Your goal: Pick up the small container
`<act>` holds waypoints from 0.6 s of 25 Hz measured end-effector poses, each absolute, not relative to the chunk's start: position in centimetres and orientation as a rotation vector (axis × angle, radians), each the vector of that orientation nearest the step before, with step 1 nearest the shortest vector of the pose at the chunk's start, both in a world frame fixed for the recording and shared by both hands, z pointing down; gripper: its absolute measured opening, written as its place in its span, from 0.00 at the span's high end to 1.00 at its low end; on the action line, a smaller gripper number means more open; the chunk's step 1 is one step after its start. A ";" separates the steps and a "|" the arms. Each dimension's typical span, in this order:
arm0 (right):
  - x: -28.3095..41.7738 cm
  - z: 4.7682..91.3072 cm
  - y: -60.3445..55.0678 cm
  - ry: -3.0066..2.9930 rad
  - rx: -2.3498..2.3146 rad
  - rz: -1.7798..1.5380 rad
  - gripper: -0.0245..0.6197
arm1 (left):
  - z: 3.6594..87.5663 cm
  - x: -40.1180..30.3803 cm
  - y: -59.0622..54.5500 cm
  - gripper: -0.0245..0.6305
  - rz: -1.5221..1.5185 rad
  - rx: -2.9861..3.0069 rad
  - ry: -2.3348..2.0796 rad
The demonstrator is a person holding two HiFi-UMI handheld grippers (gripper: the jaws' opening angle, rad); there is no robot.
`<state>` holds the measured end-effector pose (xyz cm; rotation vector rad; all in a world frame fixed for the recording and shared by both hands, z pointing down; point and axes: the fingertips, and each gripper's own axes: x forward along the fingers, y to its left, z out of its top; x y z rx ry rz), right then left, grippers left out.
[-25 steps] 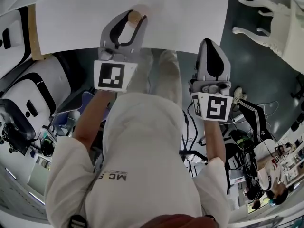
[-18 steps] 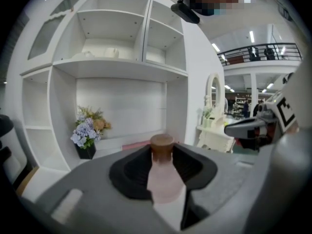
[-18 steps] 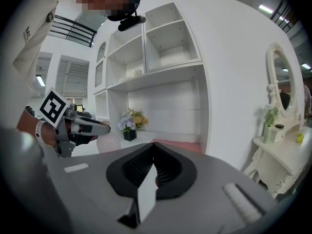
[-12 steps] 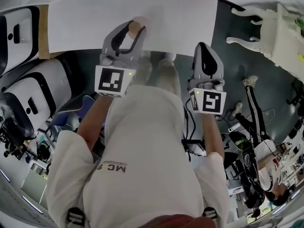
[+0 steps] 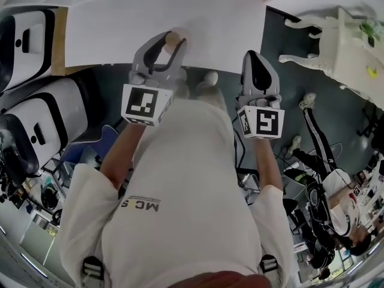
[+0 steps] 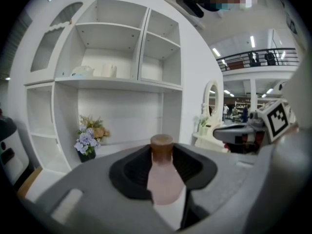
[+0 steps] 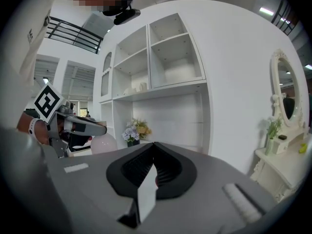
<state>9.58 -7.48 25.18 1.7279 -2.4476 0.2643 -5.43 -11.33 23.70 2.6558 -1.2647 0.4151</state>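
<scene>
The small container [image 5: 173,38] is a pale pink bottle with a brown cap. My left gripper [image 5: 170,40] is shut on it, over the near edge of the white table [image 5: 198,17]. In the left gripper view the container [image 6: 162,182] stands upright between the dark pads, cap up. My right gripper [image 5: 254,56] hangs to the right at the table's edge, jaws shut with nothing in them. The right gripper [image 7: 154,165] shows closed pads in its own view, where the left gripper [image 7: 73,126] and the pink container [image 7: 103,143] appear at the left.
A white shelf unit [image 6: 117,57] stands ahead with a vase of flowers [image 6: 88,140] on its low ledge. White-and-black machines [image 5: 30,47] stand at the left. White furniture [image 5: 342,35] stands at the right, and a person [image 5: 327,179] is on the floor beyond it.
The head view has swung a little, so the table and furniture sit differently in frame. Both grippers keep their poses and the left one holds the container throughout.
</scene>
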 end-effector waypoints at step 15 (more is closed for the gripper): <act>10.9 23.8 -8.2 -2.462 1.734 0.226 0.97 | 22.8 -3.6 -10.3 0.76 0.403 2.687 -1.245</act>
